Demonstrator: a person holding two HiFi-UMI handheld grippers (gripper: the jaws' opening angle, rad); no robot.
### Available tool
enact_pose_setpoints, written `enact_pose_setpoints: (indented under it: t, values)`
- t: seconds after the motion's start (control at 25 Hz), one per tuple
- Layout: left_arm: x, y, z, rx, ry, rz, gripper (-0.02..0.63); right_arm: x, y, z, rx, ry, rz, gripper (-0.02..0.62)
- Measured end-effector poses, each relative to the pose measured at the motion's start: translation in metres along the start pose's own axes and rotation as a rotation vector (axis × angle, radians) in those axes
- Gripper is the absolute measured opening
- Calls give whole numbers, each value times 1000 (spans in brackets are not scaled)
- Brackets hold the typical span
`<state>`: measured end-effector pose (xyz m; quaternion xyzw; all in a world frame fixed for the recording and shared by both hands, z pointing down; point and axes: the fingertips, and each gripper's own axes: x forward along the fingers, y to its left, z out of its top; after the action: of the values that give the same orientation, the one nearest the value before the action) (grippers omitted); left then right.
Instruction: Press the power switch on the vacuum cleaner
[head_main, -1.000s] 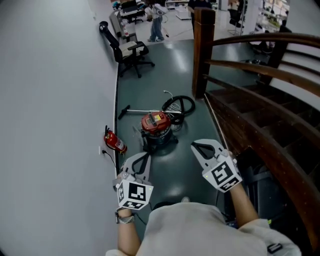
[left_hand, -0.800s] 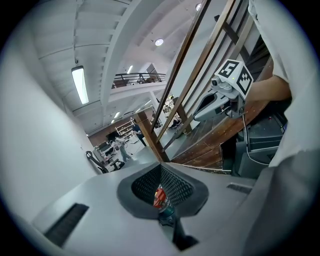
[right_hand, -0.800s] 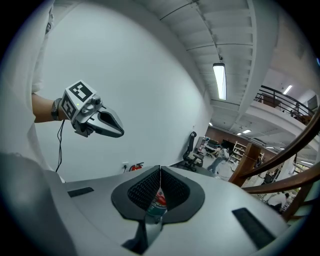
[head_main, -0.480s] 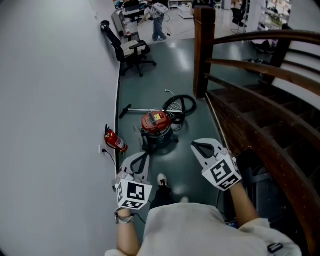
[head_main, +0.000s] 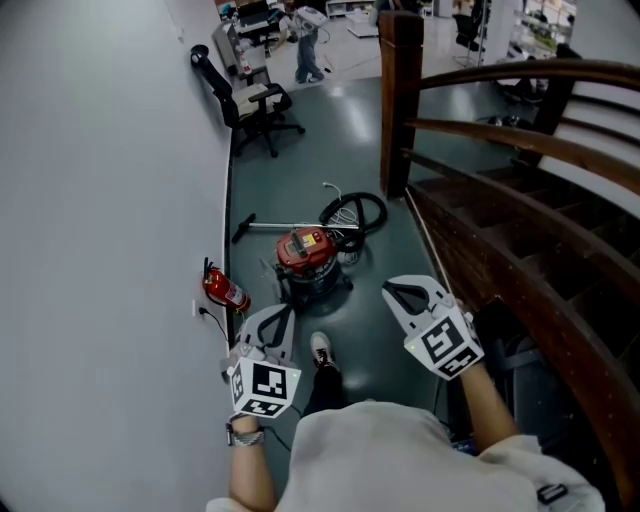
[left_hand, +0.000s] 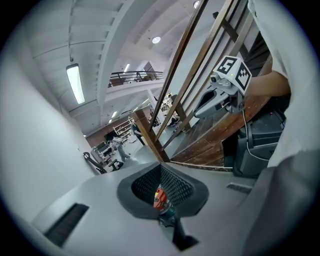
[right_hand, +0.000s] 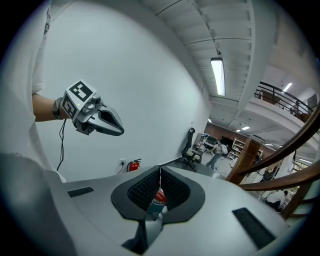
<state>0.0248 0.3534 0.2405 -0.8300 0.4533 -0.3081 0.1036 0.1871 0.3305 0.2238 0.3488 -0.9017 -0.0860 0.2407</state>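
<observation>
Mid-approach toward the vacuum cleaner (head_main: 305, 258), standing on the dark floor (head_main: 300, 160) at the centre of the head view, with hose (head_main: 355, 212) coiled behind at upper right and wand (head_main: 270, 226) lying flat toward the left. Flanked by a red fire extinguisher (head_main: 224, 291) against the white wall (head_main: 100, 250) at left and a wooden stair railing (head_main: 520, 150) at right.

Held out low in the frame, well short of the machine: left gripper (head_main: 283, 312) at lower left, right gripper (head_main: 390, 290) at lower right. Both closed tight and empty, with only a sliver of the red-topped machine visible past the meeting pads in each gripper view.

Changed within the last second: a light shoe (head_main: 320, 349) now planted between the two grippers at bottom centre, absent a second ago. Vacuum cleaner and fire extinguisher also slid slightly leftward in the frame. Best read as a step forward, narrowing the gap.

Nothing touching the machine yet, so nothing pressed. No sign of the power switch at this range: too small to pick out on the red top. Likely still needed: more steps, then a closed gripper tip lowered onto the switch.
</observation>
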Motion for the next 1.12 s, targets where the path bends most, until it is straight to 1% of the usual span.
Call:
enact_pose_setpoints:
  t: [0.12, 0.32, 0.44, 0.8, 0.96, 1.12]
  values:
    - [14, 9, -4, 22, 5, -14, -2, 12, -9, 3, 20, -6, -2, 29]
    - [37, 30, -9, 36, 5, -27, -2, 39, -23, 4, -20, 0, 5, 29]
    - [54, 47, -10, 30, -4, -23, -2, 57, -34, 3, -38, 11, 9, 29]
    - [95, 97, -3, 20, -29, -11, -2, 102, -68, 24, -14, -16, -2, 31]
    - [105, 112, -5, 7, -30, -9, -2, 119, -77, 29, -24, -8, 7, 31]
    - [111, 121, -11, 3, -24, -14, -2, 132, -82, 35, -3, -14, 7, 31]
